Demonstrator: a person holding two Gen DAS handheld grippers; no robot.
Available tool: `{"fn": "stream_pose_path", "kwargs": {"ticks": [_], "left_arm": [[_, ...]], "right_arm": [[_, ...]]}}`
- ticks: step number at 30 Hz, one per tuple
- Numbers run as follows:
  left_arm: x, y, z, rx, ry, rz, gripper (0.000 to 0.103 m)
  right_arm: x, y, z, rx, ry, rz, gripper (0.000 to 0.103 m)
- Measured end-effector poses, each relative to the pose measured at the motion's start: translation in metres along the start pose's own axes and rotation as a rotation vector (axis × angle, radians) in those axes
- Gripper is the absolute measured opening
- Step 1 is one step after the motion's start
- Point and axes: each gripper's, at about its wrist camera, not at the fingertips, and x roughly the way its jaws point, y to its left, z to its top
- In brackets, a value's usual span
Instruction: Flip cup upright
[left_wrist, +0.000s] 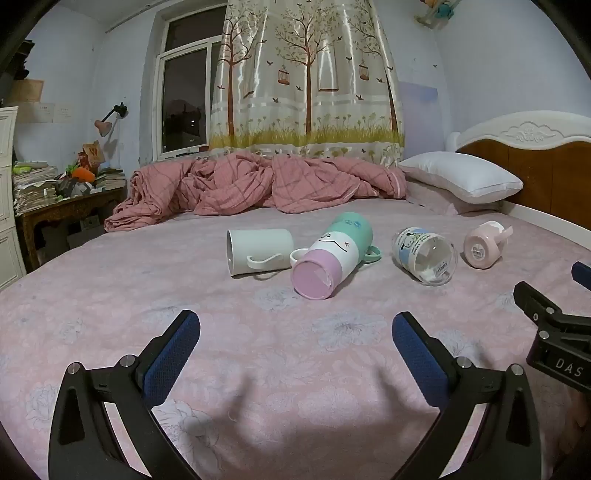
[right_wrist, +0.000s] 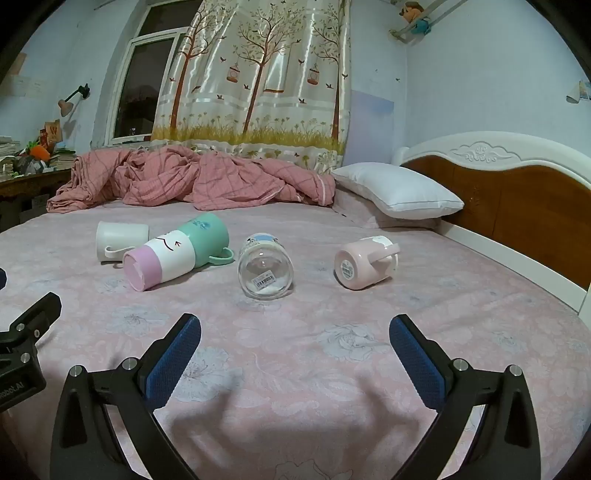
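The left gripper hangs low over the pink floral bedsheet, its blue-padded fingers spread wide with nothing between them. The right gripper is the same beside it, fingers released and empty.

Ahead of the left fingers, just past their tips, lies the pink, white and green mug on its side, base toward the camera. Touching its left flank is a white mug, also tipped over, its mouth facing left. Ahead of the right fingers a clear glass cup lies with its barcoded base toward the camera, and to its right, apart from it, a pink mug rests on its side.

Farther back lie a crumpled pink plaid quilt and a white pillow by the headboard
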Motion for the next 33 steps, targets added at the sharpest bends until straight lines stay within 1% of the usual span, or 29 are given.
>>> {"fn": "stream_pose_path", "kwargs": {"ticks": [8, 13, 23, 26, 28, 33], "left_arm": [[-0.0041, 0.0013, -0.0004, -0.001, 0.004, 0.0, 0.103], [0.0002, -0.0003, 0.0001, 0.004, 0.014, -0.001, 0.103], [0.0011, -0.0013, -0.0071, -0.006, -0.009, 0.009, 0.103], [-0.004, 0.002, -0.0048, -0.012, -0.02, 0.055, 0.103], [-0.006, 0.0045, -0.003, -0.02, -0.024, 0.042, 0.103], [-0.0033, 0.008, -0.0031, -0.031, 0.002, 0.006, 0.103]], "right_arm": [[0.0006, -0.0004, -0.0003, -0.002, 0.006, 0.002, 0.103], [0.0008, -0.0004, -0.0005, -0.001, 0.008, 0.0, 0.103], [0.0006, -0.0006, -0.0007, -0.002, 0.007, 0.002, 0.103], [0.0014, -0.0008, -0.0007, -0.001, 0.01, 0.013, 0.103], [0.0003, -0.0009, -0.0008, -0.001, 0.009, 0.012, 0.103], [0.0028, -0.0008, 0.0007, -0.001, 0.007, 0.012, 0.103]]}}
